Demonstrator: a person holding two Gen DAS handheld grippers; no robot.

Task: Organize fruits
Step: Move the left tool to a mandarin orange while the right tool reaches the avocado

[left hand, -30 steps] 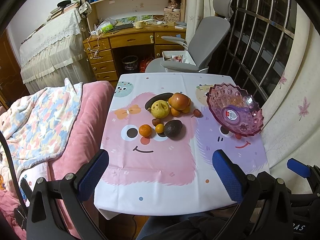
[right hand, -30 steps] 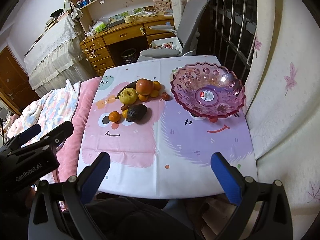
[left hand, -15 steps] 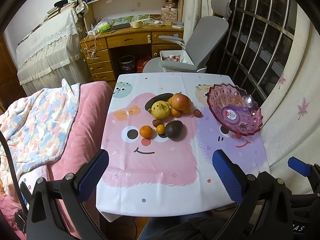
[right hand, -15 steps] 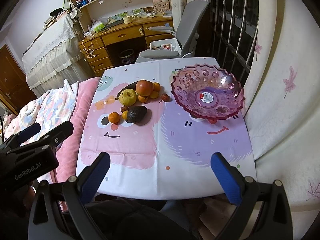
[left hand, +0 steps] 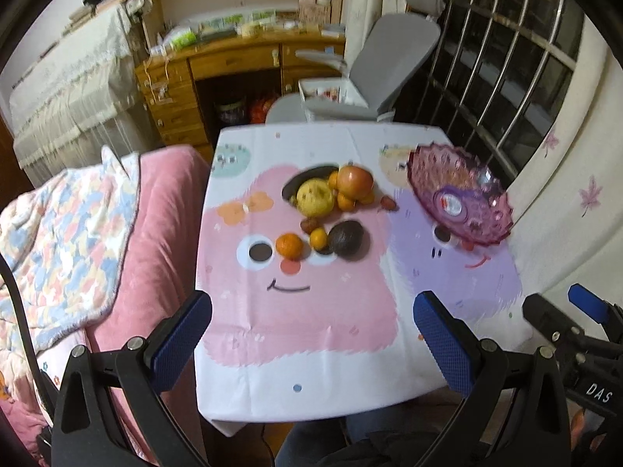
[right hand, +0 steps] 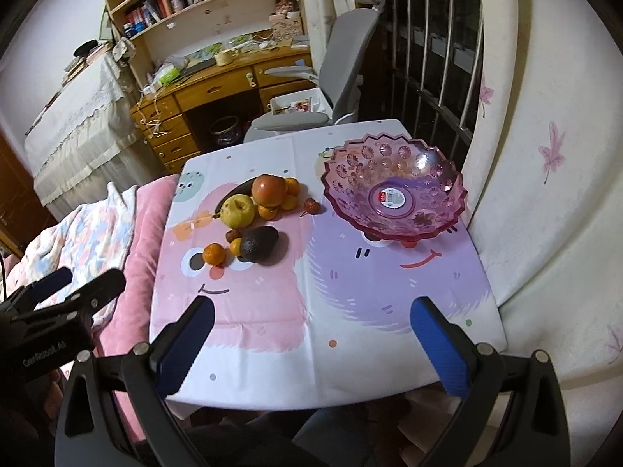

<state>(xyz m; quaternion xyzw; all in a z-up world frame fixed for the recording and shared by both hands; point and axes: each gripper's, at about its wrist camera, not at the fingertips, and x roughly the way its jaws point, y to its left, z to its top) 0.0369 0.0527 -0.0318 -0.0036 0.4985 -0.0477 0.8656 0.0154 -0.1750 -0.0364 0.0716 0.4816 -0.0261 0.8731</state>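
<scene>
A cluster of fruit lies on the cartoon tablecloth (left hand: 311, 311): a red apple (left hand: 354, 181), a yellow pear (left hand: 314, 196), a dark avocado (left hand: 345, 238), an orange mandarin (left hand: 289, 245) and several small fruits. An empty purple glass bowl (right hand: 393, 194) stands at the right; it also shows in the left wrist view (left hand: 459, 194). My left gripper (left hand: 311, 338) is open and empty above the table's near edge. My right gripper (right hand: 311, 338) is open and empty, also near the front edge. The apple (right hand: 268, 190) and avocado (right hand: 259, 243) also show in the right wrist view.
A pink bed with a patterned blanket (left hand: 66, 233) borders the table's left side. A grey office chair (left hand: 381, 66) and wooden desk (left hand: 233, 62) stand behind the table. A window grille (right hand: 432, 58) and curtain lie to the right.
Both grippers have moved slightly forward toward the table, so the fruit and bowl look a little nearer. Jaws stay open. Nothing on the table has moved.
</scene>
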